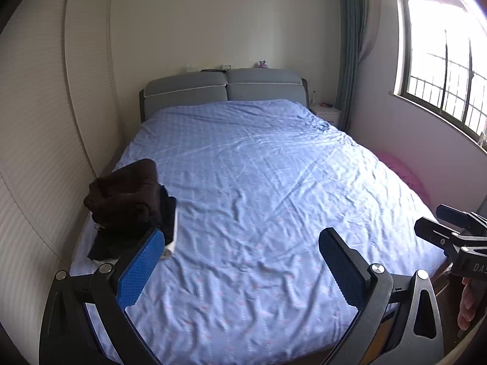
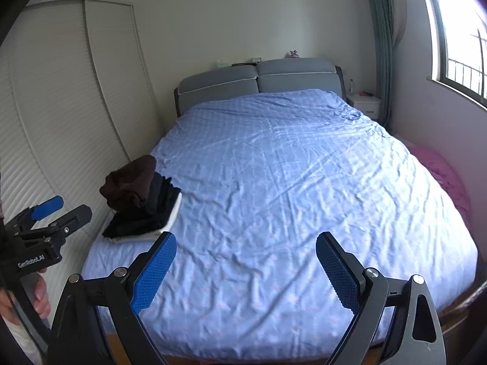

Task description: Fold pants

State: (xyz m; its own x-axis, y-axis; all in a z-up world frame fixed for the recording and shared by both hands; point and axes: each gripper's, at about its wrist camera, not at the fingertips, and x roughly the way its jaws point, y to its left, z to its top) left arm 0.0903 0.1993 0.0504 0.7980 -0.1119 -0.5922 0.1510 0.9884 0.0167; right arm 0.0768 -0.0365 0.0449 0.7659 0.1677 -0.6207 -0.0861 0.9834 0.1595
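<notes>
At the foot of the bed, the left gripper and right gripper hang with jaws spread, holding nothing. The pants lie in a dark stack of clothes at the bed's left edge; this suits a finished pile or one still waiting. Any fold wants the flat, bare middle. Beyond stand the headboard and nightstand, out of the way.

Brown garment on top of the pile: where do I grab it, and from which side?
Judging by its pose, pinch the brown garment at the rounded bulge nearest mid-bed, coming with the open left gripper from the bed's centre: it sits topmost, bunched, wardrobe close behind.
</notes>
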